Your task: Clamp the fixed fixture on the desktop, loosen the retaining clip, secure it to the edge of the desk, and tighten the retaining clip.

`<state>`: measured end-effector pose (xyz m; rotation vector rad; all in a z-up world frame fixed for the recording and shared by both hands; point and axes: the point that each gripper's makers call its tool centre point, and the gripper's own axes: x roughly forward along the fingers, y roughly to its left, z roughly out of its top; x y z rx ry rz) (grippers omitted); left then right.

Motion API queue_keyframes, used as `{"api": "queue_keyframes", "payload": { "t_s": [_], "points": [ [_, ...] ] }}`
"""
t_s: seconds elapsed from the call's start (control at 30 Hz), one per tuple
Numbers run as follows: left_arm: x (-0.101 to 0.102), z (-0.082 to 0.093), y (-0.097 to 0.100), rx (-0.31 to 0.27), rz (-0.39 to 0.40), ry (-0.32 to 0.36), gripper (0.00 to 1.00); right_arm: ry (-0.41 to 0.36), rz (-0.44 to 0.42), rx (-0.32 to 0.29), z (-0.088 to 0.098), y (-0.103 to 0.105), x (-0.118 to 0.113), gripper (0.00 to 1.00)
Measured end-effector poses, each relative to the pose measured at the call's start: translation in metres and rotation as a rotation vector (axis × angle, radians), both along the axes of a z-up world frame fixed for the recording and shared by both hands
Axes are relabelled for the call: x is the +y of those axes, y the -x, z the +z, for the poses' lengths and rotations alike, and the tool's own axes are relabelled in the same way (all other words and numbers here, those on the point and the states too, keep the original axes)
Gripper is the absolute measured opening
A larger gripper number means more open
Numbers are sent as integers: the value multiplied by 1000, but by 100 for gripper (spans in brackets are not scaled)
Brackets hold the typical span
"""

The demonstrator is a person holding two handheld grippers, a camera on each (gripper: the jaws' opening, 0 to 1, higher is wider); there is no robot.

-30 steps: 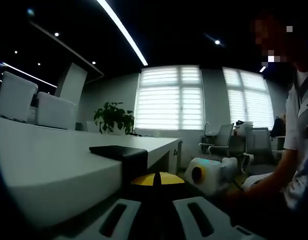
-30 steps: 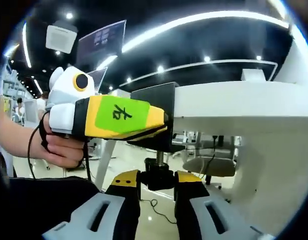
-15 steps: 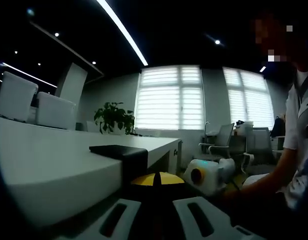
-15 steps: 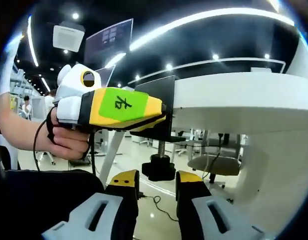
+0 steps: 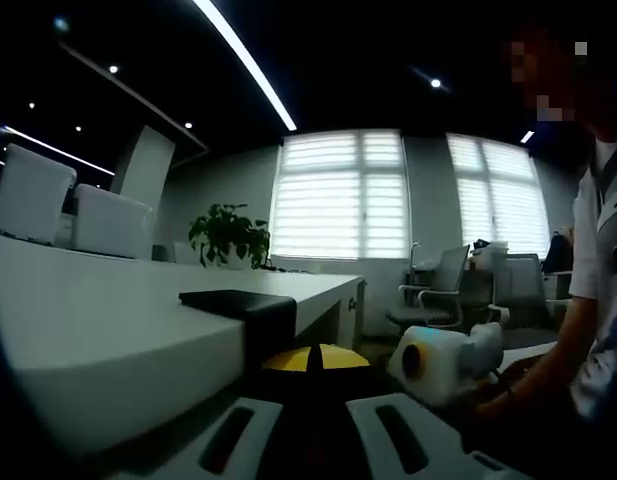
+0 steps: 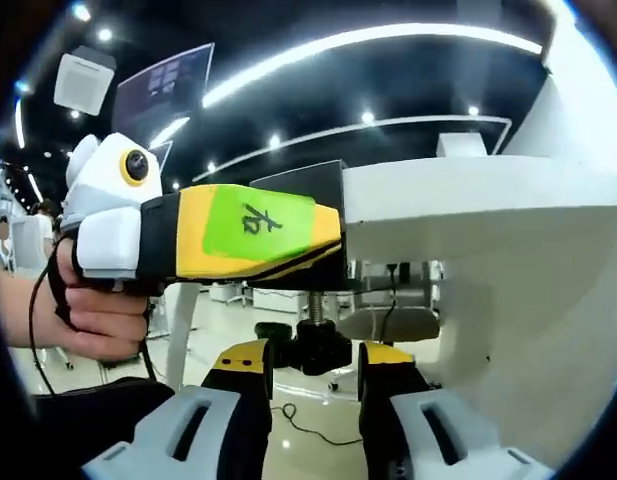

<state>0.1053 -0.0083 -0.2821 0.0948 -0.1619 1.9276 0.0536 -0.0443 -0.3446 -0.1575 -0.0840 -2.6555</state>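
Left gripper (image 6: 333,235) hides clamp (image 6: 298,185) — partly.

Smooth glossy white desk (image 6: 508,215), matt black fixture (image 6: 306,178), bare metal threaded screw (image 6: 313,305), black plastic knob (image 6: 310,345)

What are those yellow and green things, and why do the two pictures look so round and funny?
A person is holding a hand tool with two jaws in each hand, and a little camera rides on each tool, so each round picture is what one tool sees. In the right gripper view, the yellow and green thing is the left gripper, held by the person's hand. It seems to pinch a black clamp that sits on the edge of the white desk. Under the desk hangs the clamp's black screw knob, just between the right gripper jaws, which stand open around it. In the left gripper view you see the clamp's flat top lying on the desk, and a plant by the windows.
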Motion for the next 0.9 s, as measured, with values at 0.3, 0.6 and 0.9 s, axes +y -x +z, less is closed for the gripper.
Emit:
{"api": "queue_keyframes", "payload": {
  "t_s": [0.3, 0.6, 0.9],
  "points": [
    [-2, 0, 1, -3, -3, -7, 1, -9, 10, 5, 3, 9, -1, 26],
    [-1, 0, 0, -3, -3, -4, 1, -75, 183, 45, 3, 4, -7, 26],
    [-2, 1, 1, -6, -3, -13, 1, -217, 332, 66, -1, -1, -12, 25]
  ]
}}
